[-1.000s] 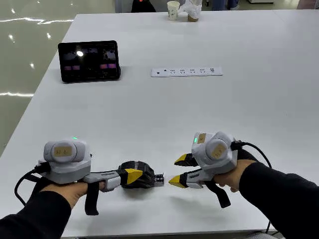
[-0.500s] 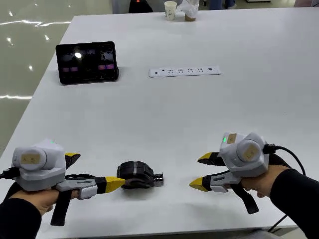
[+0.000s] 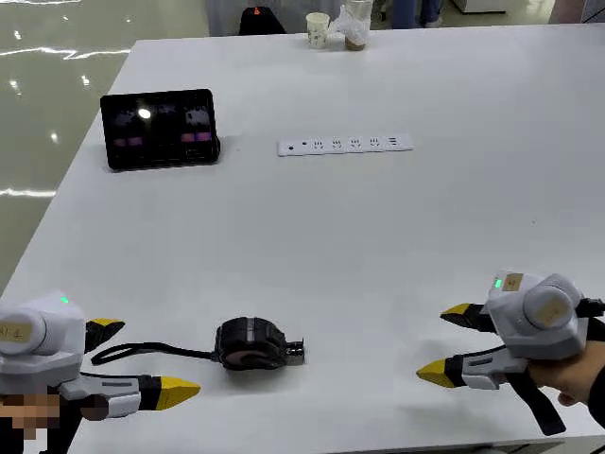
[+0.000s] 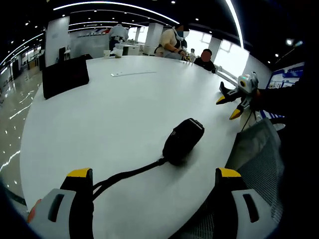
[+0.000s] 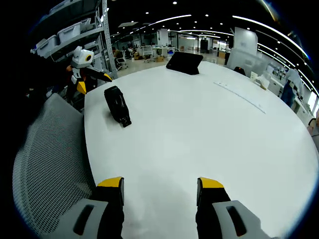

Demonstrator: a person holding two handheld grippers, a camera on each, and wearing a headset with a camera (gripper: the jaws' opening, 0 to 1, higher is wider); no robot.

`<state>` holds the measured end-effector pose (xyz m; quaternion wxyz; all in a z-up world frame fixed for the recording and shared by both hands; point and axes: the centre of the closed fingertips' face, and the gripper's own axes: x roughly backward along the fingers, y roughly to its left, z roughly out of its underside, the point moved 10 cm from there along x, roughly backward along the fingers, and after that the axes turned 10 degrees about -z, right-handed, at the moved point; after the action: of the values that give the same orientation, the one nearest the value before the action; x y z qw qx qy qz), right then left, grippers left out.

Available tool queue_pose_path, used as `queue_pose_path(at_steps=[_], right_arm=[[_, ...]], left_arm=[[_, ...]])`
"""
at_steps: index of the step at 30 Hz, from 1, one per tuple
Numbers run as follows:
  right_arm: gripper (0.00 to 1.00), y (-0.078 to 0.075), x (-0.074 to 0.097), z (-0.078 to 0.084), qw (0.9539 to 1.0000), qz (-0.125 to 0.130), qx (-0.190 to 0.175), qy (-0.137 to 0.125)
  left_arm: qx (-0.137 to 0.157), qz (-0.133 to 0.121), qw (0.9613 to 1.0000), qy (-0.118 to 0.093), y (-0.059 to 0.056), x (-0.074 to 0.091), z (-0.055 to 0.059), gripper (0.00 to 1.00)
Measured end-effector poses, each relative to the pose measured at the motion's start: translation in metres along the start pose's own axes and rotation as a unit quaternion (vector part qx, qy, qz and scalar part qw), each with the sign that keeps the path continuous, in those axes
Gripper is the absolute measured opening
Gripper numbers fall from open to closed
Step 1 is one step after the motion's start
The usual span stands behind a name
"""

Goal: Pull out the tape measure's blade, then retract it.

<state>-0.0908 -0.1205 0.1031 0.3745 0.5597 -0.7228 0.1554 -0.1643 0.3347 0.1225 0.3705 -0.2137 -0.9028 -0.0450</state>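
A black tape measure [image 3: 250, 343] lies on the white table [image 3: 378, 236] near its front edge, its blade tip at the right end and a black wrist strap [image 3: 142, 352] trailing left. It also appears as the tape measure [image 4: 183, 140] and the tape measure [image 5: 117, 104]. My left gripper [image 3: 142, 364] is open to the left of it, apart from it, with the strap running between its yellow-tipped fingers [image 4: 79, 175]. My right gripper [image 3: 449, 342] is open well to the right, holding nothing.
A black tablet [image 3: 159, 129] stands at the far left of the table. A white power strip [image 3: 345, 145] lies in the middle distance. A paper cup [image 3: 319, 29] and another cup stand at the far edge. A grey mesh chair [image 5: 50, 164] is beside the table's near edge.
My left gripper has let go of the tape measure and drawn back left. My right gripper has moved away to the right. The tape measure stays on the table.
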Motion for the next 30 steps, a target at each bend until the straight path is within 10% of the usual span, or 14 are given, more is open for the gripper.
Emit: queue_pose_path(at_steps=[30], right_arm=[[0.99, -0.008, 0.055, 0.049, 0.9989, 0.028, -0.038, 0.002]], left_arm=[[-0.023, -0.005, 0.9994, 0.025, 0.013, 0.014, 0.013, 0.99]])
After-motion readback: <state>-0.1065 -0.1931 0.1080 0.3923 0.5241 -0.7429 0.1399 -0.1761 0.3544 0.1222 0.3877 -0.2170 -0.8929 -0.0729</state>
